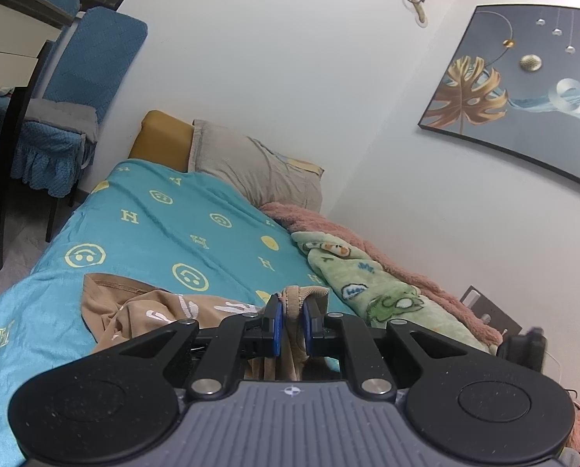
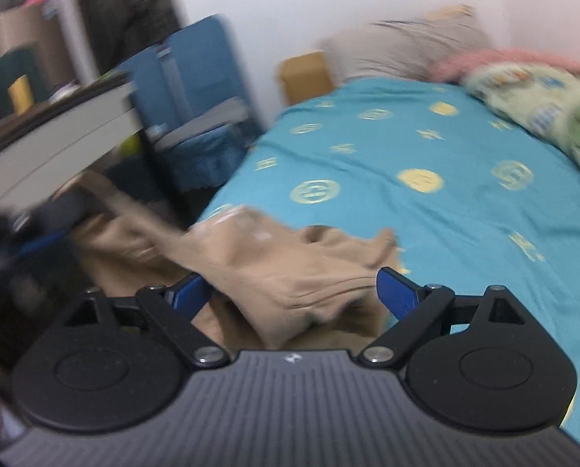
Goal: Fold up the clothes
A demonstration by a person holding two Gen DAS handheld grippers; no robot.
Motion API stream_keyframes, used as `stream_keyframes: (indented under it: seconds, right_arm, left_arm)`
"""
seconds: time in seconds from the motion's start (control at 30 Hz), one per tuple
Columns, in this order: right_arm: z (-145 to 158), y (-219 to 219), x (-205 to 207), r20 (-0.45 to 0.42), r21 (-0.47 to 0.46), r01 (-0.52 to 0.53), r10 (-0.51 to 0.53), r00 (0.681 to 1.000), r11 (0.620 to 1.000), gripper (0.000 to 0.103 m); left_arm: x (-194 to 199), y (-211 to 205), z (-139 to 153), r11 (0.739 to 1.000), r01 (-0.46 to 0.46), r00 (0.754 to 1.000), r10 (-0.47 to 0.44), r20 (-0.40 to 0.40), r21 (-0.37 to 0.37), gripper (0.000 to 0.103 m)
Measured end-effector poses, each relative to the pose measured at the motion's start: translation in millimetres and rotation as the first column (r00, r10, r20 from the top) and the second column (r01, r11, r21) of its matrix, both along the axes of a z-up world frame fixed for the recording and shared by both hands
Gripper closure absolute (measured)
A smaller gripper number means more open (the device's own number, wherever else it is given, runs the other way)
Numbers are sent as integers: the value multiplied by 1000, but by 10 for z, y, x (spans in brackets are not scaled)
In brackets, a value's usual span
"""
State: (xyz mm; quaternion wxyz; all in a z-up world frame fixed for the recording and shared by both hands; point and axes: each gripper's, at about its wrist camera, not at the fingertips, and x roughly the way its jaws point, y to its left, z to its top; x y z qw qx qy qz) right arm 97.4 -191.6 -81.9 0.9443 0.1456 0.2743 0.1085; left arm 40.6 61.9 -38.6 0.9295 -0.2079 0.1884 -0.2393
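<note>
A tan garment with white print (image 1: 150, 311) lies crumpled on the teal bedspread (image 1: 165, 225). My left gripper (image 1: 291, 317) is shut on a ribbed edge of the tan garment and holds it up off the bed. In the blurred right wrist view the same garment (image 2: 290, 268) drapes between the wide-open blue pads of my right gripper (image 2: 294, 292), which does not clamp it. The left gripper (image 2: 29, 233) shows at the left edge of that view, holding the cloth.
A grey pillow (image 1: 251, 171), a pink blanket (image 1: 329, 225) and a green cartoon blanket (image 1: 368, 284) lie along the wall side of the bed. Blue-covered chairs (image 1: 79, 89) and a table (image 1: 6, 39) stand beyond the bed's left edge.
</note>
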Motion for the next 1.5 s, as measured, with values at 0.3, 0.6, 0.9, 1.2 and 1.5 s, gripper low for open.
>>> stream_keyframes:
  seconds: [0.3, 0.6, 0.9, 1.2, 1.5]
  right_arm:
    - [-129, -531, 43, -86, 264, 195, -178, 980, 945, 10]
    - [-137, -200, 188, -69, 128, 43, -34, 997, 991, 10]
    - [261, -53, 235, 144, -3, 62, -61, 988, 998, 89]
    - [1175, -120, 315, 313, 6, 61, -59, 948, 998, 89]
    - [1751, -161, 251, 402, 6, 94, -88, 912, 996, 89]
  left_arm:
    - [-12, -54, 2, 1000, 8, 1000, -8, 10, 13, 91]
    - [-34, -9, 23, 1000, 3, 1000, -3, 25, -16, 91]
    - [-21, -14, 29, 1000, 5, 1000, -5, 1, -11, 91]
    - [-126, -575, -121, 970, 116, 993, -119, 4, 216, 51]
    - [-172, -1399, -512, 838, 142, 982, -186, 31, 527, 49]
